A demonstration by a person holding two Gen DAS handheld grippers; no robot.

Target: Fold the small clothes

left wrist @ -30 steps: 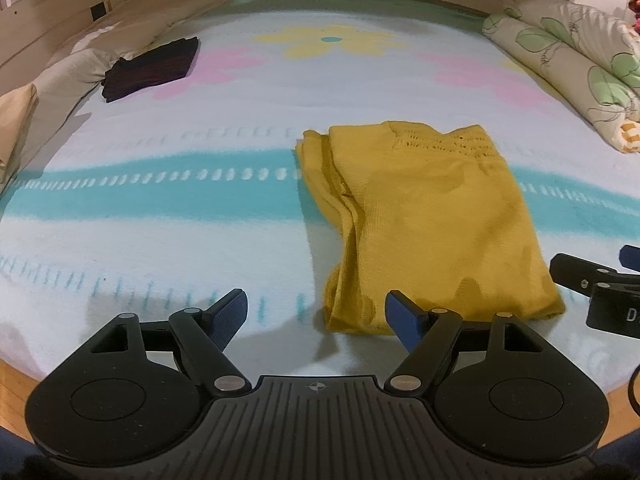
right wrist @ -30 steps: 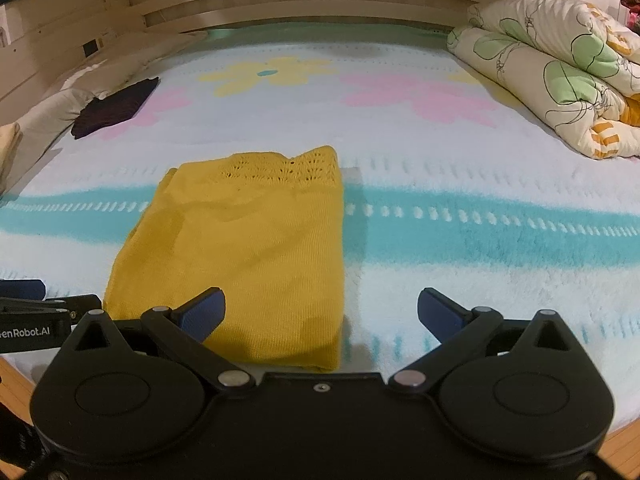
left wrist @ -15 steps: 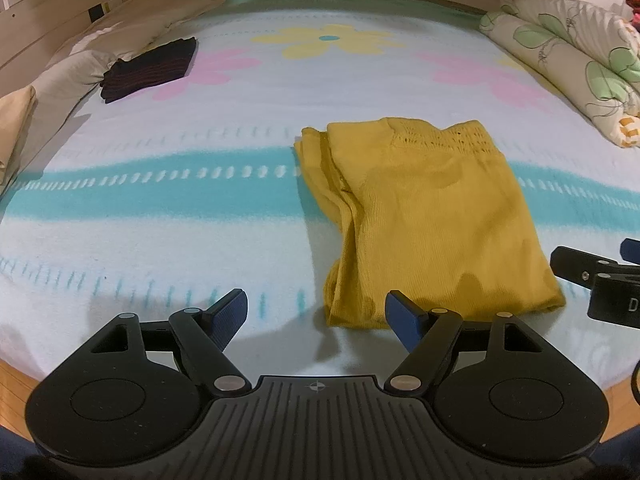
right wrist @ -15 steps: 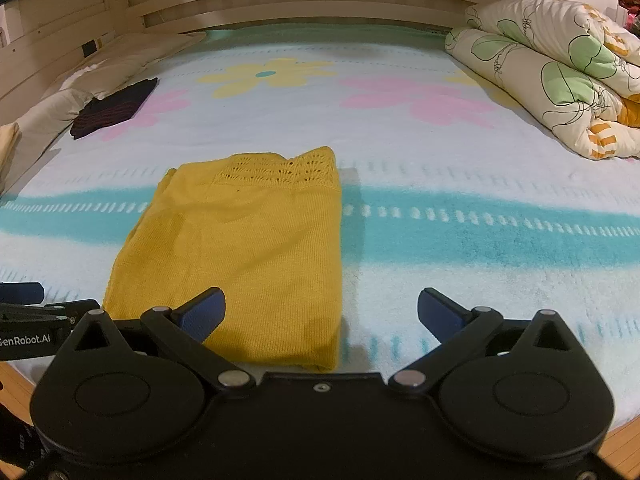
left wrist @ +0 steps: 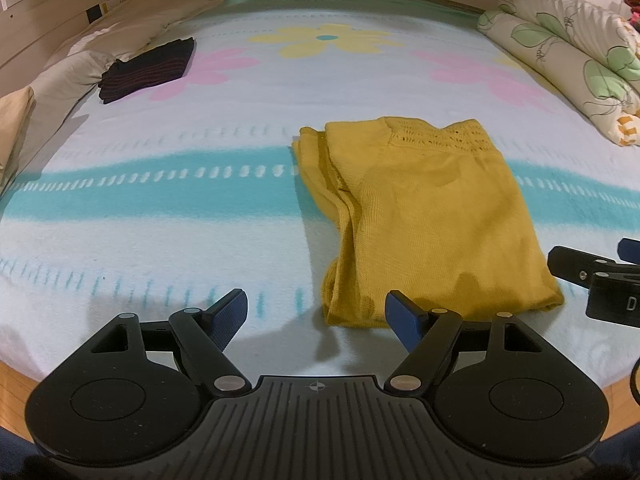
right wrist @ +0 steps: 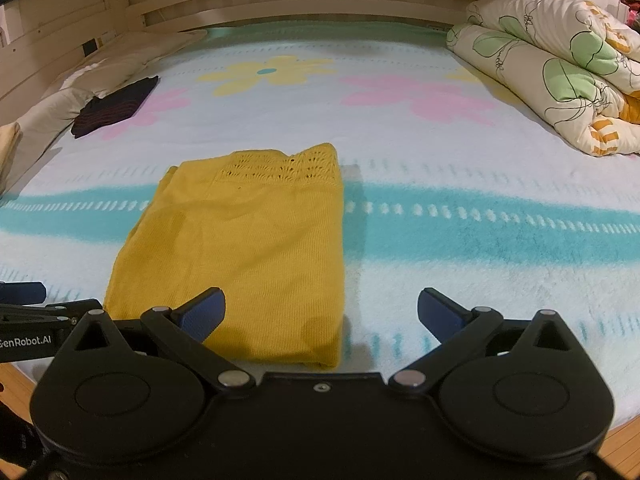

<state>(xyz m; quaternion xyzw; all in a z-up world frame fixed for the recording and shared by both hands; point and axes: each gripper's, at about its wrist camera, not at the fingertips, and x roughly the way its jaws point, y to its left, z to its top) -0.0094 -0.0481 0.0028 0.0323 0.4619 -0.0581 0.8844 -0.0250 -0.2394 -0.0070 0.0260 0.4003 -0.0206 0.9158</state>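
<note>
A yellow knit garment [left wrist: 424,216] lies folded lengthwise on the bed, its lacy hem at the far end; it also shows in the right wrist view [right wrist: 248,248]. My left gripper [left wrist: 318,314] is open and empty, just short of the garment's near left corner. My right gripper [right wrist: 320,314] is open and empty, over the garment's near right corner. The right gripper's tip shows at the right edge of the left wrist view [left wrist: 592,272]; the left gripper's tip shows at the left edge of the right wrist view [right wrist: 44,308].
The bed has a pale flowered blanket [right wrist: 440,140] with a teal stripe. A folded dark striped garment [left wrist: 148,70] lies at the far left by pillows [left wrist: 120,36]. A rolled floral duvet [right wrist: 560,72] sits at the far right. The bed's wooden edge is just below the grippers.
Both grippers have drawn back slightly toward the bed's near edge and risen a little. The garment has not moved. Both stay open.
</note>
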